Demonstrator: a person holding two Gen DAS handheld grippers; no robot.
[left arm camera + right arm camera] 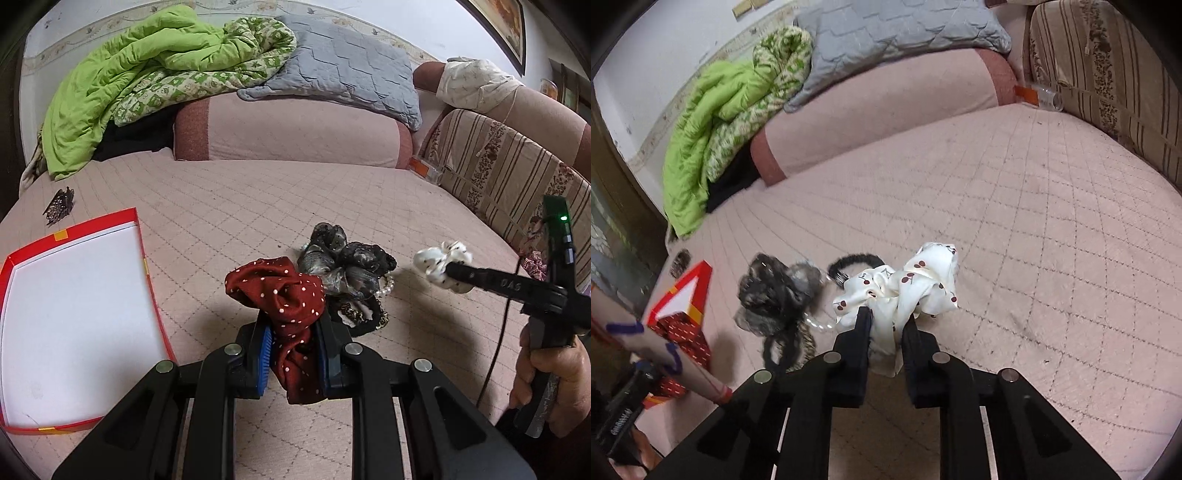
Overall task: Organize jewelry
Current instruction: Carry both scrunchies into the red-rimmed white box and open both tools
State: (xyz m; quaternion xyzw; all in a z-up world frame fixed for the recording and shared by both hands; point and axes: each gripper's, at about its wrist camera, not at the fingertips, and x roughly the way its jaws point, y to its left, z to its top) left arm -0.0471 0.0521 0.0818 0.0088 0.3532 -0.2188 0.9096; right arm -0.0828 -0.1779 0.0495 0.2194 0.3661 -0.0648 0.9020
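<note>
My left gripper (293, 334) is shut on a dark red scrunchie with white dots (286, 291), held just above the pink bed cover. My right gripper (886, 323) is shut on a white scrunchie with cherry print (905, 284); it also shows in the left wrist view (441, 264) at the right. Between them lies a pile: a grey-black sheer scrunchie (340, 262) (772, 291), a pearl bracelet (388, 286), a leopard-print band (354, 314) and a black hair tie (855, 262). A red-rimmed white box (74, 317) lies open at the left.
A dark hair claw (59, 205) lies beyond the box. A pink bolster (291, 129), green quilt (147, 74) and grey pillow (347, 70) are at the back. A striped cushion (509, 173) lines the right side. A cable (498, 339) runs by the right hand.
</note>
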